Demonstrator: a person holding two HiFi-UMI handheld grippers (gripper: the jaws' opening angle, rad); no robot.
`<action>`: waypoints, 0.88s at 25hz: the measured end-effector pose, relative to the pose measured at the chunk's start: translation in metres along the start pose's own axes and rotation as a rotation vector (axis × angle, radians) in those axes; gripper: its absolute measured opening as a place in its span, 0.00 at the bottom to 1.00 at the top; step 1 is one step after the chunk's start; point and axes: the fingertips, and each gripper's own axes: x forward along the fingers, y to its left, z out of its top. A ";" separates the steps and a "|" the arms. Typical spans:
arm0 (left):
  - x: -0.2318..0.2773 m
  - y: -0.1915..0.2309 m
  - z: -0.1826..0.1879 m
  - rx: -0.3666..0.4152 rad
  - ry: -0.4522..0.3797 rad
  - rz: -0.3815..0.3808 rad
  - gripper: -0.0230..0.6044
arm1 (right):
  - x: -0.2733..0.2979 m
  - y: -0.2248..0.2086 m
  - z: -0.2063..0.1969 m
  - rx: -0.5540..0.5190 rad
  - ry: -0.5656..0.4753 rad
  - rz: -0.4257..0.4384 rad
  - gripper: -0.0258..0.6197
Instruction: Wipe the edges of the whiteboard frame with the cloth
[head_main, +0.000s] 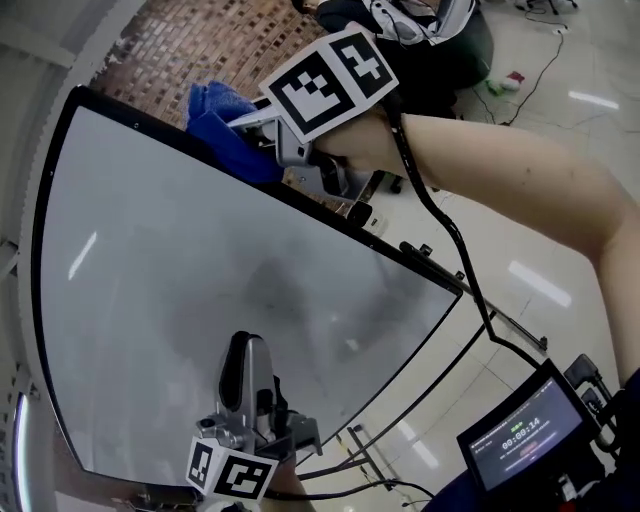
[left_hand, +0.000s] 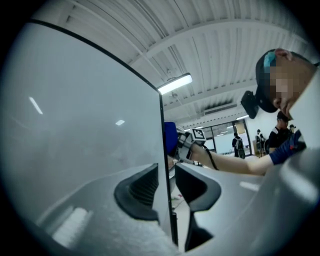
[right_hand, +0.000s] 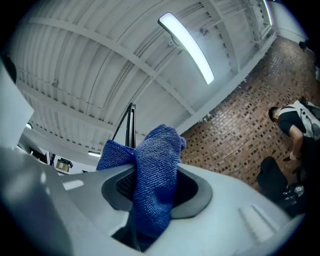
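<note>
The whiteboard (head_main: 200, 290) fills most of the head view, its pale face ringed by a thin black frame (head_main: 340, 222).

The right gripper (head_main: 262, 130) sits at the whiteboard's upper edge in that view. Its jaws are clenched on a blue cloth (head_main: 222, 122). In the right gripper view the cloth is pinched between both pads, and its loose end bunches up past the jaw tips. From the head view the bunched cloth overlaps the line of the frame on that edge, closer to the whiteboard's far-left corner than to its right one. Whether it presses on the frame cannot be told. The marker cube (head_main: 330, 82) on this gripper sits just off the whiteboard, beyond the same edge. The person's bare forearm (head_main: 500, 170) reaches away from the whiteboard behind it. A black cable (head_main: 440, 220) hangs from the gripper past the whiteboard's right corner.

The left gripper (left_hand: 166, 172) is at the opposite, near edge of the whiteboard. It grasps the frame, with one ribbed pad on the whiteboard's face and the other behind it, and the black strip runs straight up between them.

A small lit screen (head_main: 525, 435) sits well apart from the whiteboard, to its lower right. A brick wall (right_hand: 240, 125) stands beyond the whiteboard's upper edge.
</note>
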 end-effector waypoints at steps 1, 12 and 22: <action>0.005 -0.005 -0.006 -0.004 0.013 -0.008 0.21 | -0.005 -0.003 -0.009 0.018 0.005 0.002 0.25; 0.035 -0.037 -0.073 -0.077 0.136 -0.057 0.21 | -0.055 -0.030 -0.099 0.212 0.039 -0.013 0.25; 0.054 -0.027 -0.119 -0.059 0.275 -0.035 0.21 | -0.084 -0.043 -0.168 0.294 0.050 -0.101 0.25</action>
